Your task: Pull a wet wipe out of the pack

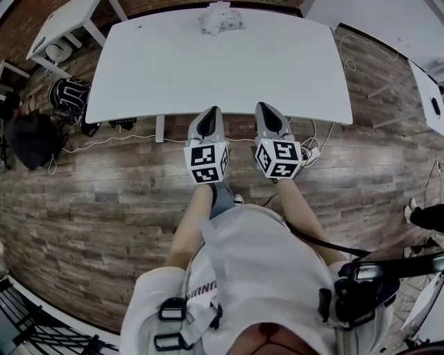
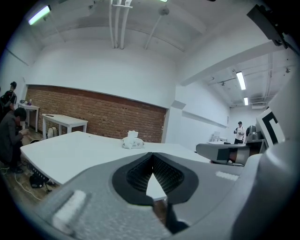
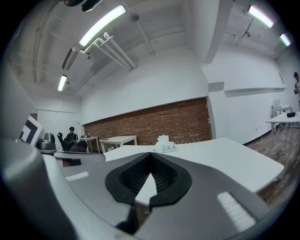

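The wet wipe pack [image 1: 220, 19] is sitting at the far edge of the white table [image 1: 208, 69], about midway along that edge. A wipe [image 2: 132, 134] is sticking up out of its top. Both gripper views are looking across the tabletop at the pack, which is lying well apart from both tools.

The left gripper [image 1: 211, 111] is hanging at the near edge of the table and pointing toward the far edge. In the head view its tips are just overlapping that near edge. Its jaws are pressing together at the tips and are pinching nothing. The right gripper [image 1: 264, 106] is hanging just beside it, pointing the same way. Its jaws are likewise pressing together at the tips with nothing between them. The marker cubes [image 1: 207, 163] are facing up toward the head camera, and the person's forearms are reaching forward from a white shirt [image 1: 263, 277].

Around the table, a wood plank floor [image 1: 104, 201] is spreading out, and a white cable [image 1: 104, 142] is trailing across it below the near edge. A dark bag [image 1: 31, 139] is lying on the floor beyond the table's left edge. A second white table [image 1: 66, 24] is standing past the far left corner. A brick wall [image 2: 93, 115] is running behind the pack, and a seated person [image 2: 11, 136] is showing at the left of the left gripper view.
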Motion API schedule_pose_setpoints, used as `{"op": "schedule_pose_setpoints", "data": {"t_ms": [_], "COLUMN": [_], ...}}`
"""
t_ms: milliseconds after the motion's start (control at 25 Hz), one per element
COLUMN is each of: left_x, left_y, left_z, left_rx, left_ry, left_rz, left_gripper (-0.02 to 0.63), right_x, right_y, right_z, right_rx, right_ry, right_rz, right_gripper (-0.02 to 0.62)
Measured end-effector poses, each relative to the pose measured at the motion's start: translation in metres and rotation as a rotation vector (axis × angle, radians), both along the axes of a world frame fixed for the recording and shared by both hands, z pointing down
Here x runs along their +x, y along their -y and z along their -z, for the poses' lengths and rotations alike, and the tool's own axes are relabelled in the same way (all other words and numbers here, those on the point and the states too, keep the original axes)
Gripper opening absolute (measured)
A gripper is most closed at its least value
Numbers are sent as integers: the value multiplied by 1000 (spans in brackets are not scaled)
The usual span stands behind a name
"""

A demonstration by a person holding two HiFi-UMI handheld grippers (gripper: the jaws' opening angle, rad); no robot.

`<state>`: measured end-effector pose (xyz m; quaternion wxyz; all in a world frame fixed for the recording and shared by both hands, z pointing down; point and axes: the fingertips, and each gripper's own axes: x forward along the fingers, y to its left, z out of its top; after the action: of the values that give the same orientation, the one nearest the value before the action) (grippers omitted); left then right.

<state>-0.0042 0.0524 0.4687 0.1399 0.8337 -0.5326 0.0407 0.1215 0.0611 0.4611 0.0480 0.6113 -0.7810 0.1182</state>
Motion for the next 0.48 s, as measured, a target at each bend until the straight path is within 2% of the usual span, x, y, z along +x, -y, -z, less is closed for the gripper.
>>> {"op": "schedule_pose_setpoints", "data": {"t_ms": [240,480], "left_x": [2,-5], "left_y": [61,106], "left_z": [-1,-1], "left_rx": [-1,6], "left_ry": [-1,-4], "left_rz": [-45,-99], "left_gripper": [2,2], "right_x": [1,-17], "right_y": [60,109], "right_z": [1,2], "right_rx": [0,10], "right_ry": [0,-13], "right_rz": [-45,-66], "right_gripper": [3,5]}}
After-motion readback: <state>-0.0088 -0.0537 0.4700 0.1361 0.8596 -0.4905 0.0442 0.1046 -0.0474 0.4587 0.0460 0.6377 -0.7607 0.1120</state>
